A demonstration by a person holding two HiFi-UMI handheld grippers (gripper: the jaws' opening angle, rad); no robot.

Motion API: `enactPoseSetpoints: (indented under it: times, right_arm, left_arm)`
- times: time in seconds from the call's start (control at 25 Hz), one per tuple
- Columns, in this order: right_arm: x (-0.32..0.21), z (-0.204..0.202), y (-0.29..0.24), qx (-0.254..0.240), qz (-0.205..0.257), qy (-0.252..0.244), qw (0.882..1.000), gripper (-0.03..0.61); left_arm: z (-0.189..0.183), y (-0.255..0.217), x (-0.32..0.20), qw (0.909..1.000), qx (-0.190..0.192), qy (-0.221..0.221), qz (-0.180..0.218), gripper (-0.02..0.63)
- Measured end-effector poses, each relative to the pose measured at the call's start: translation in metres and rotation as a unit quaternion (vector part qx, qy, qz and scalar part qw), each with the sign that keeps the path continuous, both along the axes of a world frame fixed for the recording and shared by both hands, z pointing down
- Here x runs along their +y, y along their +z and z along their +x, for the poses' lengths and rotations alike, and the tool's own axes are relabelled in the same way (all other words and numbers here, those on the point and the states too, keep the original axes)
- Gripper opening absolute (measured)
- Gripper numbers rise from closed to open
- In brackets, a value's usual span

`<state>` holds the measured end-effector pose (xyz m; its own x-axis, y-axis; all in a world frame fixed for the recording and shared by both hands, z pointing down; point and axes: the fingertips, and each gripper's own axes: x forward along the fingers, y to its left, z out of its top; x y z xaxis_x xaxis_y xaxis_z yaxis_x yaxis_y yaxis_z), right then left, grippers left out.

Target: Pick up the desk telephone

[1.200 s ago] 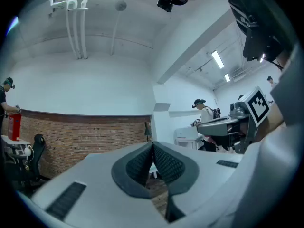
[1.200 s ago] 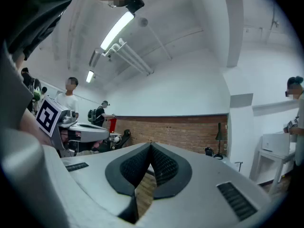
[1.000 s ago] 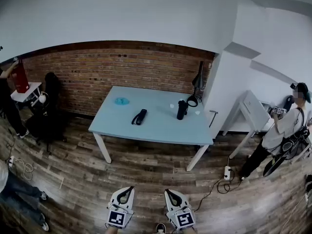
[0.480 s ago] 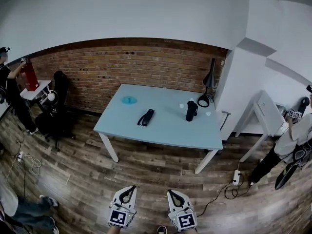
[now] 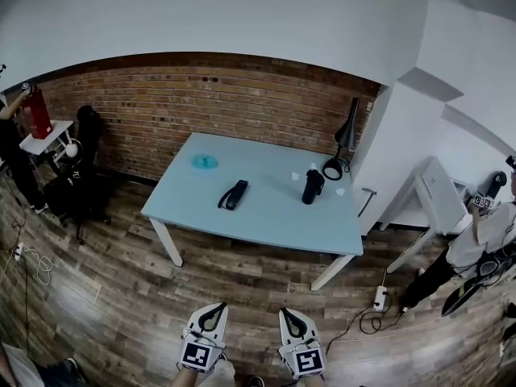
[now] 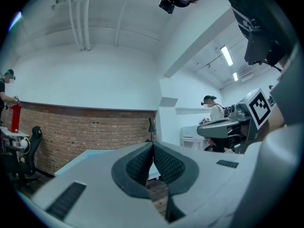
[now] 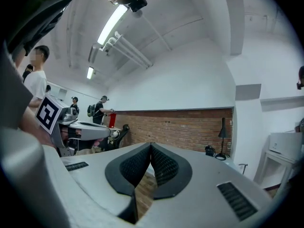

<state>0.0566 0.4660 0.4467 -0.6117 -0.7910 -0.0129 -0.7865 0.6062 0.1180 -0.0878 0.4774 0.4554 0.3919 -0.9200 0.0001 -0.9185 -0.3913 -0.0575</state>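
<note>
**A:** Your telephone (image 5: 232,195) lies on the pale blue table (image 5: 266,220), left of its middle. It is well ahead of you, with a stretch of wooden floor (image 5: 242,285) between it and your tongs.

**B:** Both pairs are pressed together. The left tongs (image 5: 214,309) and the right tongs (image 5: 287,314) each sit pad against pad, with nothing pinched.

**A:** Mind how the telephone lies. Its long axis runs mostly away from you, the far end leaning a little to your right.

**B:** So which hand do you send? I judge your left. In the head view the telephone sits nearly straight beyond the left tongs, only a shade to their right. The right tongs stand further off to the side.

**A:** Agreed. The right side also has the black bottle (image 5: 312,187), which stands to the right of the telephone and apart from it.

**B:** You would need to spread the left tongs before reaching. I think you'd want to close across the narrow width, not along the length.

**A:** Right now you are far short of the table's near edge, and neither pair is over it.
</note>
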Motion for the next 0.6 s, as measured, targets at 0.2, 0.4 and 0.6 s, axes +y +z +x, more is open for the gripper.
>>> enactPoseSetpoints:
  times: [0.2,0.4,0.6]
  right_arm:
    - [-0.029,-0.023,-0.014,0.008,0.013,0.02,1.0,0.021]
    - [-0.043,-0.046,-0.023,0.014,0.015,0.034,0.999,0.021]
    - [-0.057,-0.064,-0.018,0.026,-0.02,0.032,0.999,0.021]
  left_arm:
    - [-0.02,-0.009,-0.033,0.9995,0.019,0.022,-0.012,0.028]
    - [-0.038,-0.01,-0.053,0.9984,0.039,0.041,0.008,0.028]
    - [-0.045,-0.004,-0.072,0.998,0.034,0.05,-0.015,0.028]
